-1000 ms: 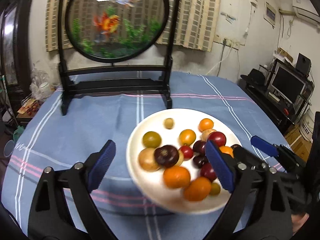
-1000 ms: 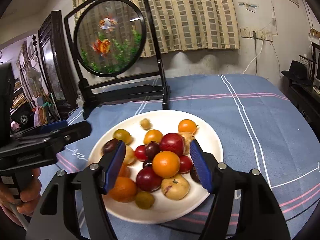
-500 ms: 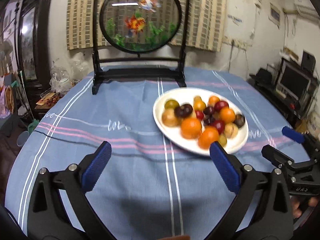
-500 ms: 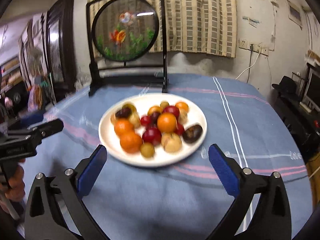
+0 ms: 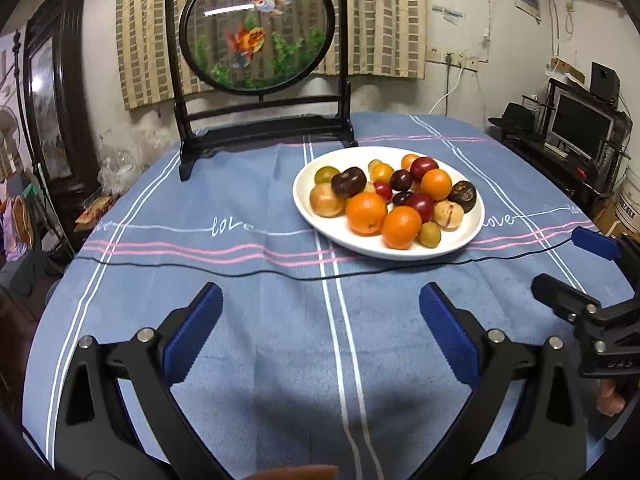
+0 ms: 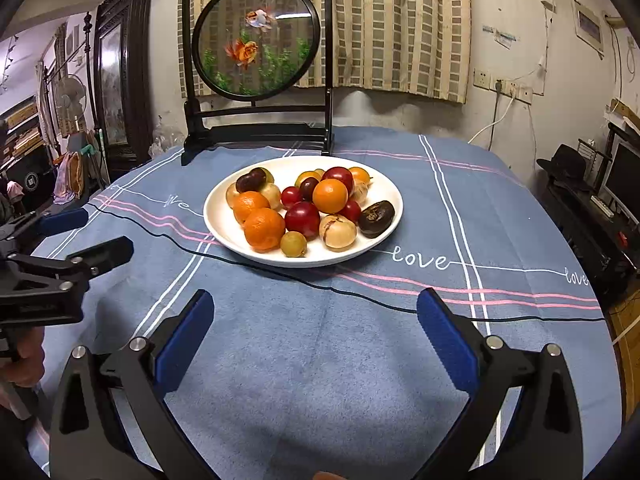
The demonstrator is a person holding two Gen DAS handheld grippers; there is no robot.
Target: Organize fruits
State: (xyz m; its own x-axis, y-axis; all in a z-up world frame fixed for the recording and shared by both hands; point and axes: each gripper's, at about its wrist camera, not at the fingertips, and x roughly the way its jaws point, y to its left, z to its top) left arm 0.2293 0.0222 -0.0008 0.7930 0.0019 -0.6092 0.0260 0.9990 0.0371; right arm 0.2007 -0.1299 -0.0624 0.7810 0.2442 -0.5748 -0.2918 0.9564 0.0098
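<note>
A: Nearest, what do the tongs hold?
B: Nothing; the left gripper (image 5: 320, 312) and right gripper (image 6: 314, 312) both gape wide over bare tablecloth (image 5: 260, 320).
A: And the fruits (image 6: 304, 208)?
B: Heaped on the white plate (image 6: 384, 192) farther off; behind it stands the goldfish screen (image 6: 256, 40).

Piled fruits (image 5: 384, 200) hide each other; monitor (image 6: 628, 178) cut off.

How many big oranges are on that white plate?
3: front orange, the orange behind it, and the middle orange on the plate. Others may hide underneath.
</note>
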